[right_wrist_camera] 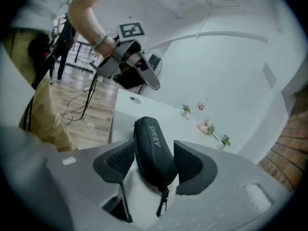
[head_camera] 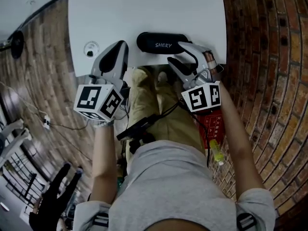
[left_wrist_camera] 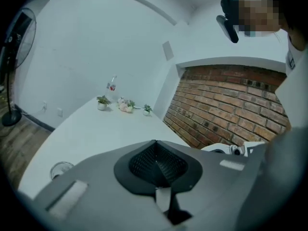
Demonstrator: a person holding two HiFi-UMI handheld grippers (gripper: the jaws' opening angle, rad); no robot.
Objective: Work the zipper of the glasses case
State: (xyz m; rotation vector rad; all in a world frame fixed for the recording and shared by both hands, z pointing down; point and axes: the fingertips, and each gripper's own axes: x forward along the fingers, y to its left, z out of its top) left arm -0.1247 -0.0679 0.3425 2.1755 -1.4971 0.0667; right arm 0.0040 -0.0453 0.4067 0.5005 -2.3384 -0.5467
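Note:
A black glasses case (head_camera: 161, 43) marked SHERY lies near the front edge of the white table (head_camera: 144, 8). My right gripper (head_camera: 180, 54) holds the case's right end. In the right gripper view the case (right_wrist_camera: 153, 148) fills the gap between the two pads (right_wrist_camera: 119, 163), which touch its sides, and its zipper pull (right_wrist_camera: 162, 201) hangs toward the camera. My left gripper (head_camera: 121, 47) hovers left of the case, apart from it. Its jaws (left_wrist_camera: 155, 150) are shut with nothing between them. It also shows raised above the table as the left gripper (right_wrist_camera: 139, 71).
A round cable hole (head_camera: 91, 48) sits in the table near the left gripper. Small potted plants and flowers (left_wrist_camera: 124, 105) stand at the table's far end. Brick flooring (head_camera: 260, 42) lies to the right. The person's legs are under the table's near edge.

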